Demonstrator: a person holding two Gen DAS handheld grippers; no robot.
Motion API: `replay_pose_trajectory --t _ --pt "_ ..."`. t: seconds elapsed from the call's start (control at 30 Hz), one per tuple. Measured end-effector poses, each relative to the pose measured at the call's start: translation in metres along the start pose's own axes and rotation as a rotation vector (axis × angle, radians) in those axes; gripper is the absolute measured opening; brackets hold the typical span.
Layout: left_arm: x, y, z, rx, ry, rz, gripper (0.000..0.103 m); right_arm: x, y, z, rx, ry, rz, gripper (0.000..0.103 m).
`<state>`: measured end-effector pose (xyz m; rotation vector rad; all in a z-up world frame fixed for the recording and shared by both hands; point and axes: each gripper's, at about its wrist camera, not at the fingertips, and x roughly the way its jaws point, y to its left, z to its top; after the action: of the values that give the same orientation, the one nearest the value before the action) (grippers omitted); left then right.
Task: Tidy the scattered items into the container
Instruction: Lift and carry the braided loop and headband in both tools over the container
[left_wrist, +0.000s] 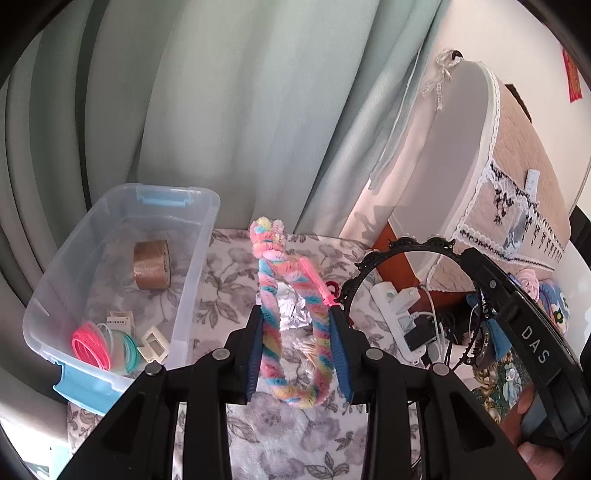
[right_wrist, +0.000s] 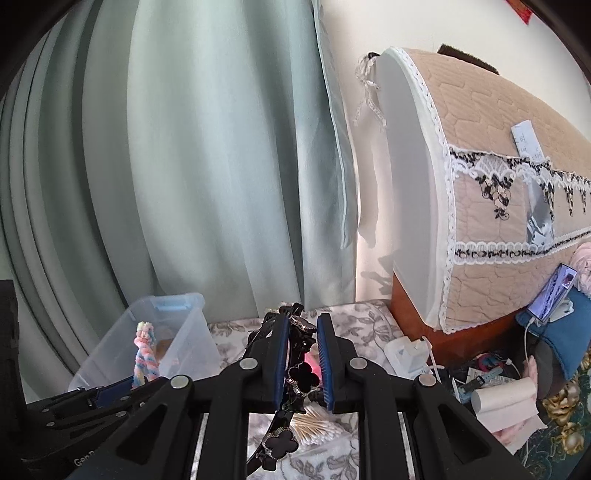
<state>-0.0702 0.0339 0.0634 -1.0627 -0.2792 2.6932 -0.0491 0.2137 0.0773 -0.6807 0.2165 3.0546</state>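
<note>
Lettering reading "DAS" runs in white along the black arm of the right tongs (left_wrist: 341, 291), and a fragment "Gen" shows on the left tongs (right_wrist: 133, 382) body in the right wrist view; nothing else can be read. Underneath lies a grey floral-print cloth (left_wrist: 229, 280) covering the desk, backed by pale green curtains (left_wrist: 221, 110) and a white wall, with a beige quilted lace-trimmed cover (right_wrist: 498, 166) draped over furniture at right. Left tongs (left_wrist: 295, 314) pinch a pastel rainbow braided fuzzy headband (left_wrist: 271, 295), held clear above the cloth. Right tongs (right_wrist: 301, 354) pinch a black headband with clover-shaped ornaments (right_wrist: 303, 376). Beside them sits the clear plastic storage bin with blue latches (left_wrist: 192, 266), holding a brown packing-tape roll (left_wrist: 151, 264) and neon hair ties (left_wrist: 92, 345). Crumpled foil (left_wrist: 293, 308), cotton swabs (right_wrist: 317, 424), a white power strip (left_wrist: 399, 310) and a lit phone (right_wrist: 554, 295) clutter the rest
</note>
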Motion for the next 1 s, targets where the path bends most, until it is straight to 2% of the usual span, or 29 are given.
replay_pose_trajectory --t 0.37,0.6,1.0 --pt "-0.040 0.033 0.029 -0.063 -0.110 0.036 0.035 -0.008 0.029 0.041 0.023 -0.078 0.089 0.018" --pt "-0.060 0.059 0.035 -0.106 -0.159 0.071 0.035 -0.013 0.060 0.050 -0.022 -0.112 0.147 0.018" --pt "-0.078 0.103 0.038 -0.187 -0.196 0.113 0.035 -0.004 0.107 0.055 -0.095 -0.105 0.211 0.018"
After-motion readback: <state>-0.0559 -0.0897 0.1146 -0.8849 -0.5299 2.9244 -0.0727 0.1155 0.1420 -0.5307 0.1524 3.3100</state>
